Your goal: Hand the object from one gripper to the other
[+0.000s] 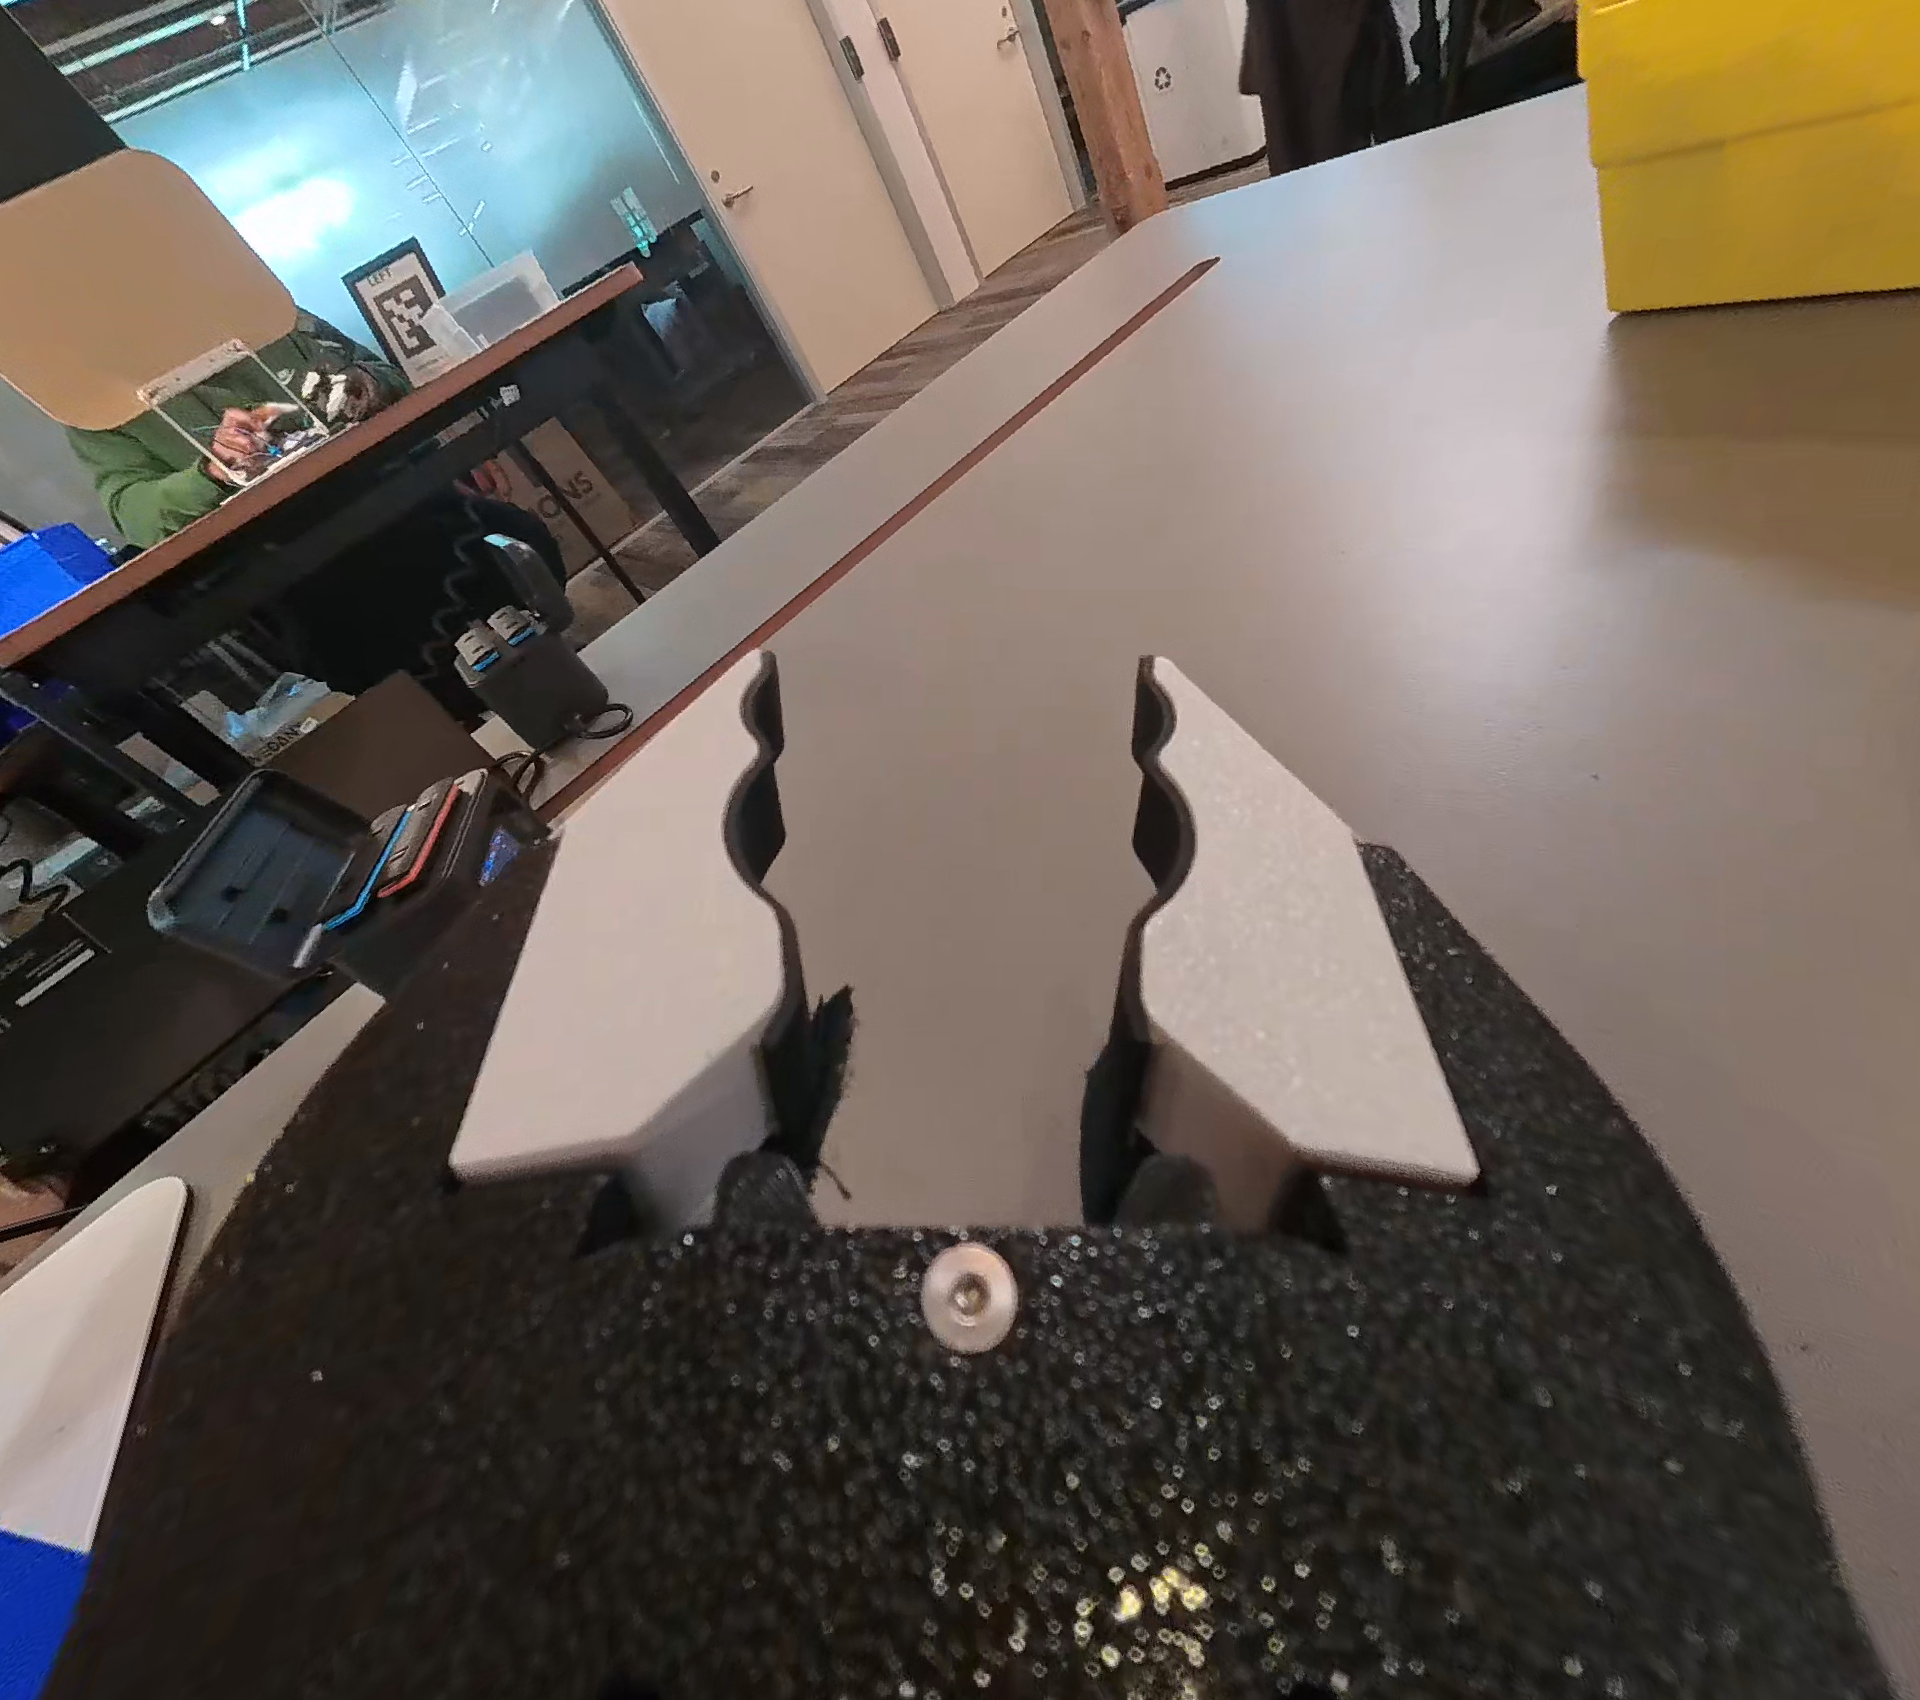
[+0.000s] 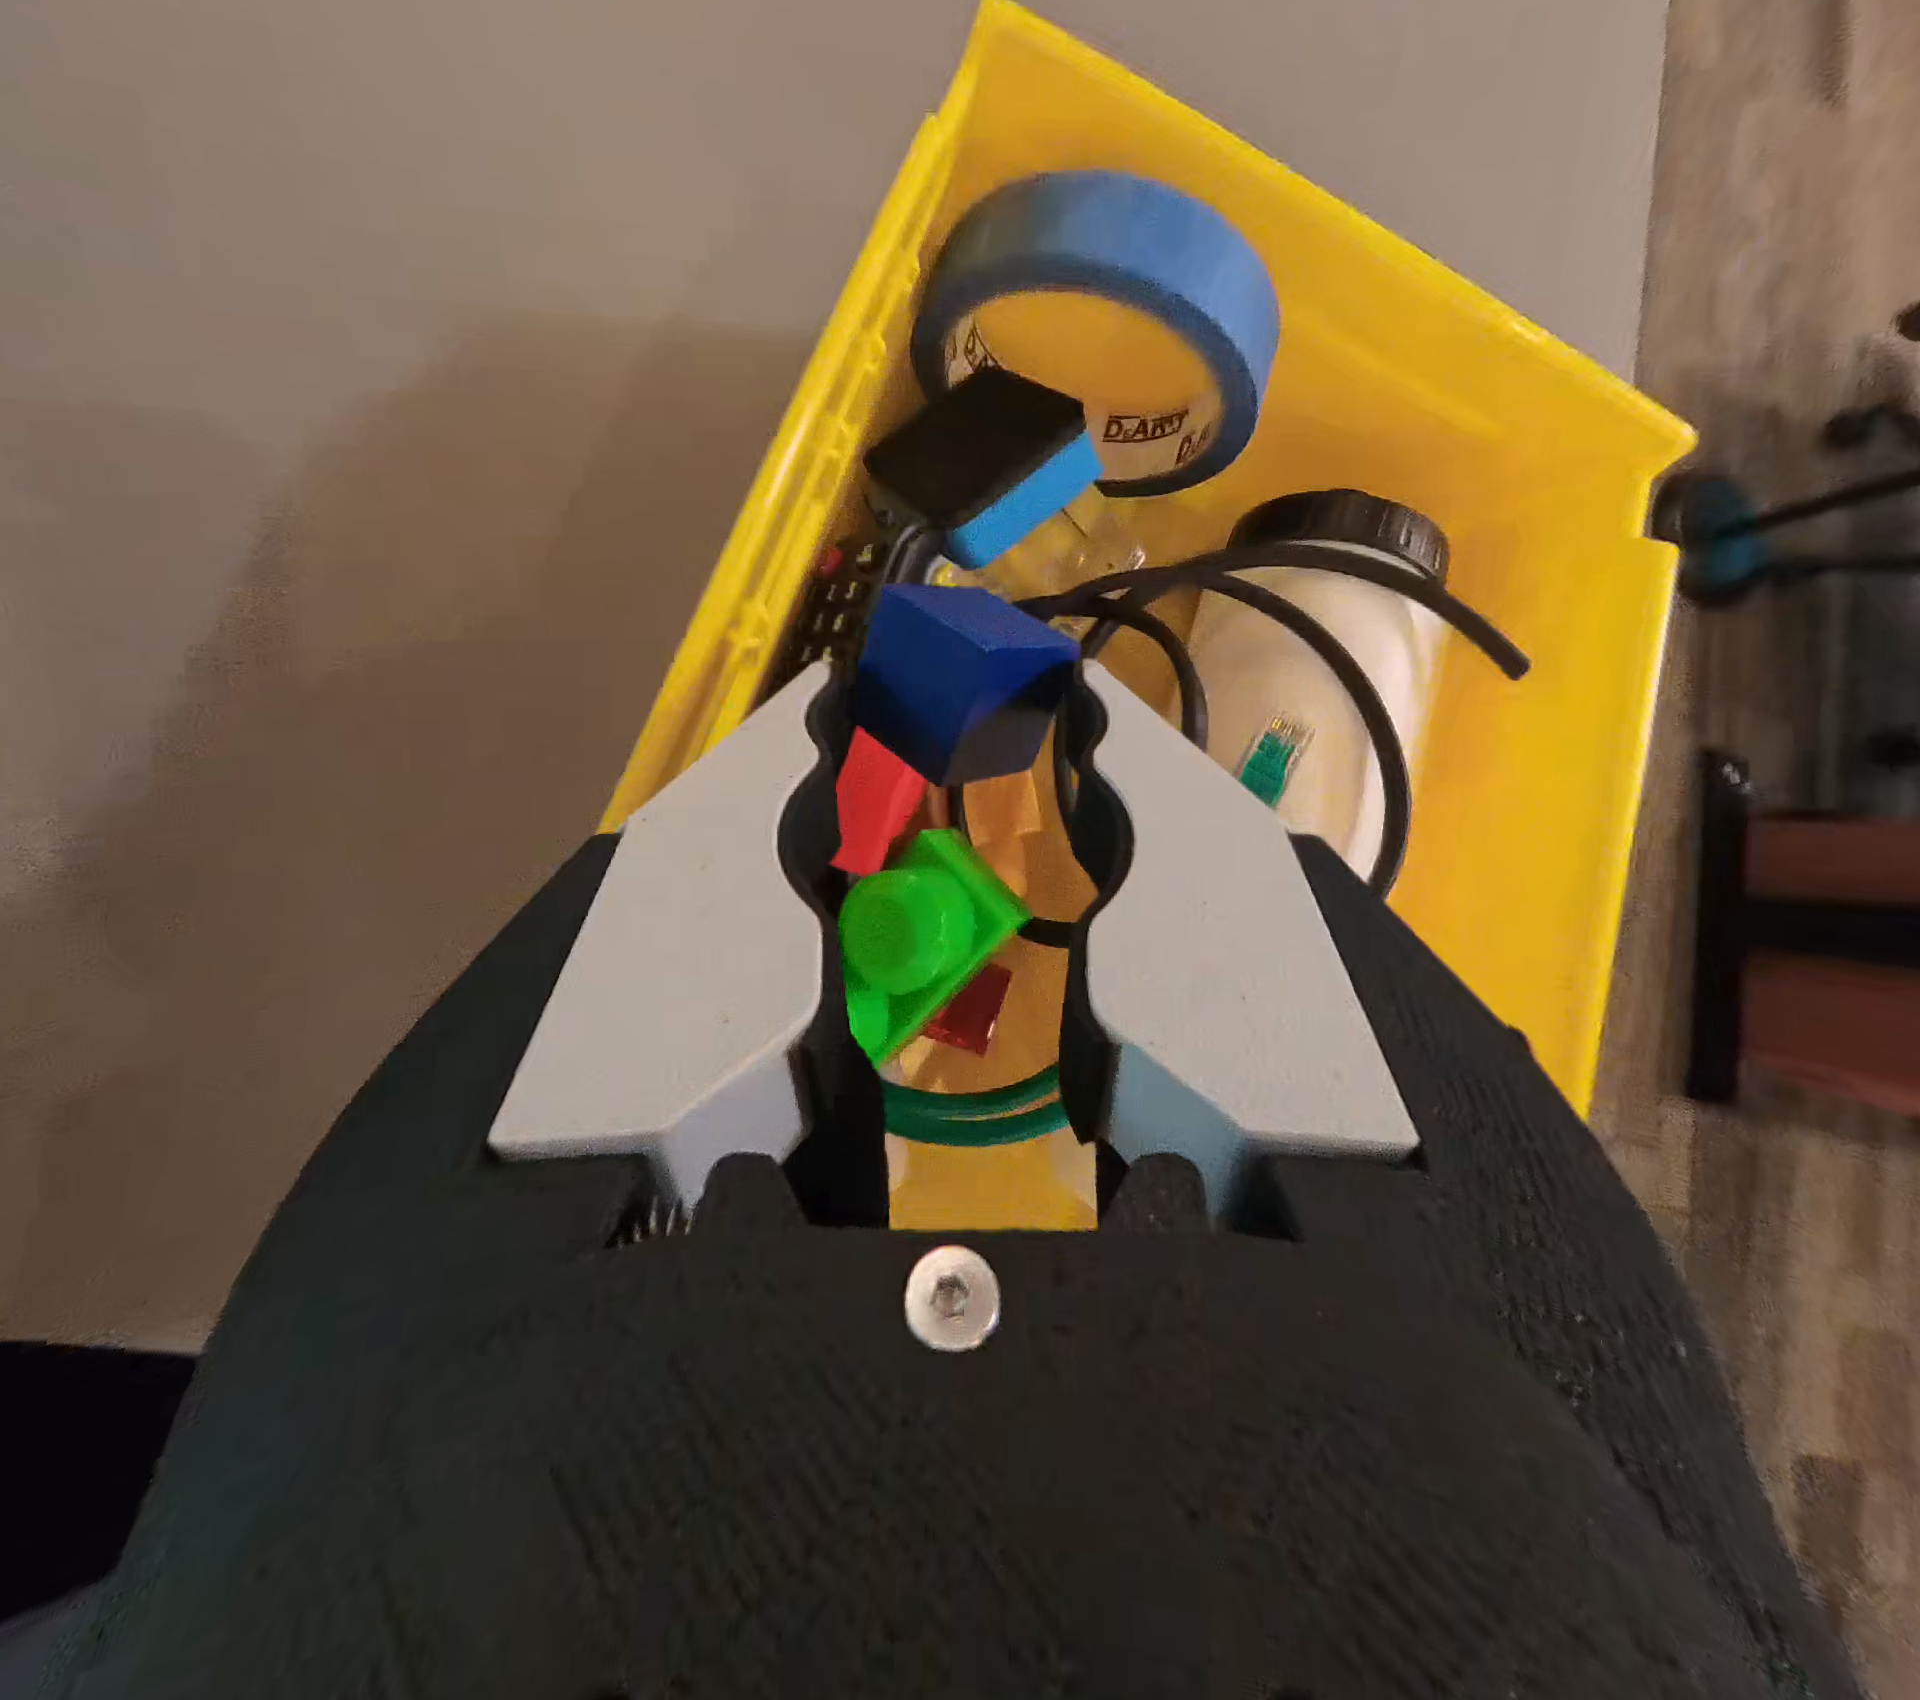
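Left gripper (image 1: pixel 956 684): held low over the grey bench (image 1: pixel 1351 611), fingers spread wide, nothing between them but bare bench surface. Yellow bin (image 1: pixel 1756 123) is seen ahead and to its right, standing on the bench, well apart from the gripper.

Right gripper (image 2: pixel 956 694): pointed down into the yellow bin (image 2: pixel 1455 424), which is seen from above. Fingers are parted with a moderate gap. Whether anything is gripped cannot be told; the dark blue block (image 2: pixel 956 674) lies right at the fingertips, between them, but contact with the pads is not clear.

Bin contents, placed relative to the blue block:
- red piece (image 2: pixel 873 803) just below it, touching or nearly so
- green block with a round stud (image 2: pixel 914 944) below the red piece, seen through the finger gap
- small dark red square (image 2: pixel 971 1016) beside the green block
- green ring (image 2: pixel 977 1115) nearest the gripper base
- black-and-blue foam pad (image 2: pixel 987 466) just above the blue block
- roll of blue tape (image 2: pixel 1101 320) beyond the pad, against the far wall
- white bottle with black cap (image 2: pixel 1320 674) to the right, a black cable (image 2: pixel 1288 601) looped over it

Which item is the task's object cannot be told for certain; all candidates are seen inside the bin.
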The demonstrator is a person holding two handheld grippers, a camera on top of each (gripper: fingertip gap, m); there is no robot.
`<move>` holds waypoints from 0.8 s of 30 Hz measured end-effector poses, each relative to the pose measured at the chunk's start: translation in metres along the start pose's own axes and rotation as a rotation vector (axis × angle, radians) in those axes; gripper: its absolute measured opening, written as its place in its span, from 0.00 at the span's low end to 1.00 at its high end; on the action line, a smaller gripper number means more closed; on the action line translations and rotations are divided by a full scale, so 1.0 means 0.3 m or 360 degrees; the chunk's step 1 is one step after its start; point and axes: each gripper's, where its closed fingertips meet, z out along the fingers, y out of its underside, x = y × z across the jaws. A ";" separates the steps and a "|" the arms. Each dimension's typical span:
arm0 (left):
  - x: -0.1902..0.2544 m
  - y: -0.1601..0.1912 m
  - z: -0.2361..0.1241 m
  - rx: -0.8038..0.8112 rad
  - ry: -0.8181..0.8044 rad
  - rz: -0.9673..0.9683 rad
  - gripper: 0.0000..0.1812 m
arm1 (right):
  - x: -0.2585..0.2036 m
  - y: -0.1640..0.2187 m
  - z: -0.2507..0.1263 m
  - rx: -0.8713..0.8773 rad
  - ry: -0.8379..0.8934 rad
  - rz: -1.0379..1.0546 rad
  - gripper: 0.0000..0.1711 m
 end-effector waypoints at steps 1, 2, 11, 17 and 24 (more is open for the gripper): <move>0.003 0.001 0.001 -0.0005 0.0004 0.0006 0.36 | 0.009 -0.012 -0.003 0.0027 0.0031 0.0008 0.27; 0.005 0.002 0.002 -0.0008 0.0009 0.0009 0.36 | 0.012 -0.033 -0.013 0.0073 0.0052 0.0005 0.34; 0.002 -0.003 -0.001 0.0006 0.0012 -0.0009 0.33 | -0.186 -0.481 -0.123 0.1026 0.0129 -0.0090 0.22; -0.017 0.001 0.001 0.0004 -0.0009 -0.0080 0.31 | -0.356 -0.583 0.063 0.1578 0.0144 0.0038 0.10; -0.027 -0.004 0.009 0.0009 -0.0025 -0.0140 0.31 | -0.452 -0.548 0.188 0.1693 0.0235 -0.0056 0.07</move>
